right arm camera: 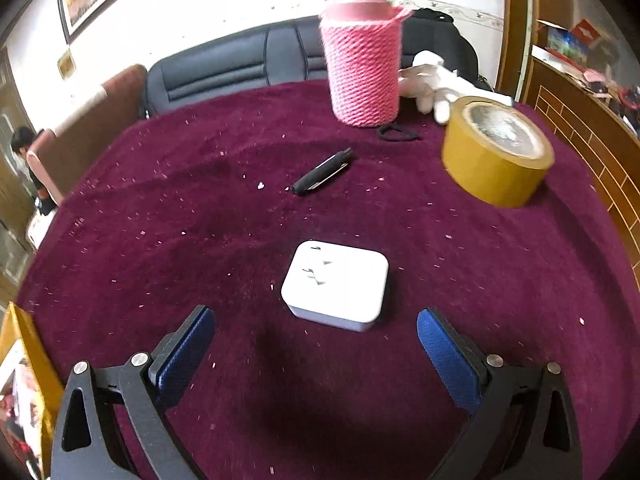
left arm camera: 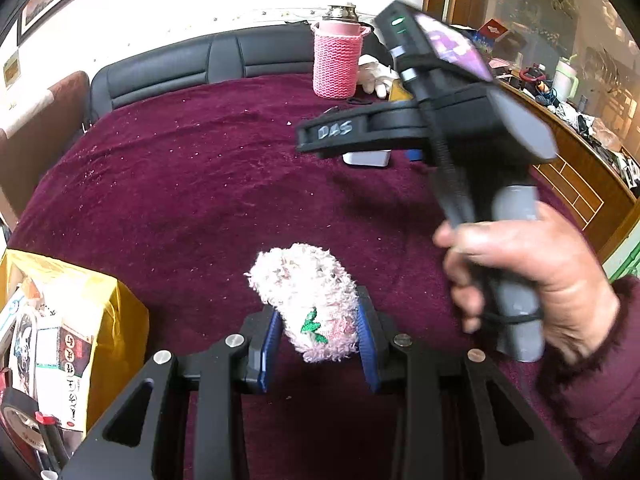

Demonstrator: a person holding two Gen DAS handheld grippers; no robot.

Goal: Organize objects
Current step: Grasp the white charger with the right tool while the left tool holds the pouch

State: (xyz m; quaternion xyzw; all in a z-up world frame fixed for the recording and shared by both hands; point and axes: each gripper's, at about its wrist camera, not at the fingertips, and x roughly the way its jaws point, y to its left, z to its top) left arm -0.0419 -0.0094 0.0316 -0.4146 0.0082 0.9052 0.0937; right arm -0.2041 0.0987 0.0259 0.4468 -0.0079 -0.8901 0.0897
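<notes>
My left gripper (left arm camera: 318, 338) is shut on a fluffy pink-white sock (left arm camera: 308, 296) with a green embroidered leaf, held above the maroon tablecloth (left arm camera: 180, 184). My right gripper (right arm camera: 316, 340) is open and empty, just short of a white plug adapter (right arm camera: 336, 286) lying on the cloth. In the left wrist view the right gripper's body (left arm camera: 460, 120) and the hand holding it fill the right side, over the adapter (left arm camera: 366, 159).
A flask in a pink knitted sleeve (right arm camera: 362, 64), a white glove (right arm camera: 436, 80), a yellow tape roll (right arm camera: 496, 152), a black pen (right arm camera: 322, 172) and a black hair tie (right arm camera: 396, 132) lie at the back. A yellow bag (left arm camera: 64, 336) of packets stands at the left edge.
</notes>
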